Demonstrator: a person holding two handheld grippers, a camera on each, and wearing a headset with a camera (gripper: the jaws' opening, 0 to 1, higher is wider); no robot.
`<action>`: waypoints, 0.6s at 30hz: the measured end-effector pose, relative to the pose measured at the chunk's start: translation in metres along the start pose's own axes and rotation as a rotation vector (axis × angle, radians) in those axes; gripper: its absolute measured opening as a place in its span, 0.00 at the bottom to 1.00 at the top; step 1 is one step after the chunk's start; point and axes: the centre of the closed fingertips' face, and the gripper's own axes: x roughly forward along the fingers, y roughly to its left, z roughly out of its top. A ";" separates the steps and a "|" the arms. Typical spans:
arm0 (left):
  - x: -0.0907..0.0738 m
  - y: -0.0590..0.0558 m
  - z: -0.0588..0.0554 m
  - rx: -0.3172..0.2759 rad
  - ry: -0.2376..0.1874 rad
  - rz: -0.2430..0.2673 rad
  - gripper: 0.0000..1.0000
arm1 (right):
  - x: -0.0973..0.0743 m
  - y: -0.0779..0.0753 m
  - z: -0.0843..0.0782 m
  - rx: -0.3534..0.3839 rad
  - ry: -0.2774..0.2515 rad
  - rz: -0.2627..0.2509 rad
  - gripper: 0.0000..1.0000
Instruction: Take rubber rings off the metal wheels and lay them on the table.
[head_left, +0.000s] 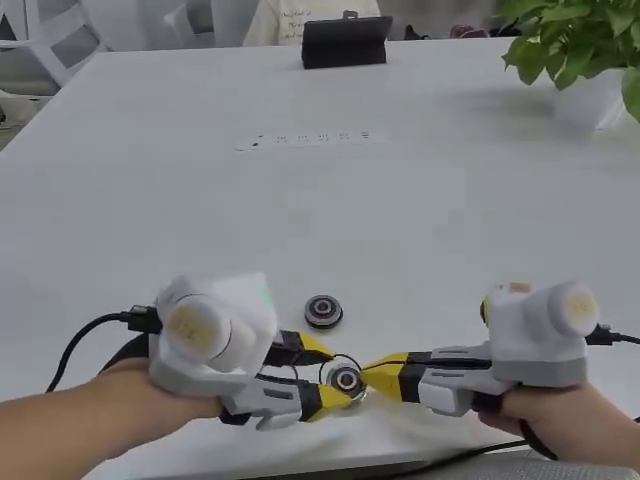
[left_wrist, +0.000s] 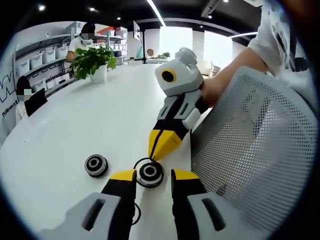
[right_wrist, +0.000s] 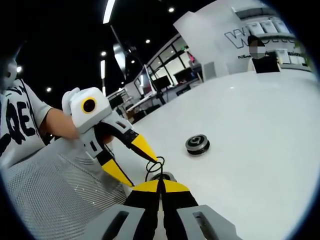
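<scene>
My right gripper (right_wrist: 161, 183) is pinched shut on the thin rubber ring (right_wrist: 156, 159). The ring loops up off the wheel (head_left: 346, 379) right at its tips. My left gripper (left_wrist: 152, 173) is spread around that wheel. I think I should pull to my right.

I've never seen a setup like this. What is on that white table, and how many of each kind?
Metal wheels: 2, one lying free, one between the grippers
Rubber ring coming off a wheel: 1
Handheld grippers: 2, left gripper, right gripper
Potted plant: 1
Black stand: 1
Paper strip: 1
Total: 8
</scene>
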 end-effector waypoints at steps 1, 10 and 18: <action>-0.002 0.000 0.001 -0.002 -0.003 0.000 0.25 | 0.000 0.000 0.001 -0.001 -0.002 0.001 0.00; -0.019 -0.002 0.014 -0.017 -0.047 -0.001 0.35 | 0.001 0.005 0.010 -0.005 -0.014 0.015 0.00; -0.038 0.002 0.018 -0.029 -0.078 0.023 0.41 | 0.003 0.008 0.018 -0.017 -0.019 0.027 0.00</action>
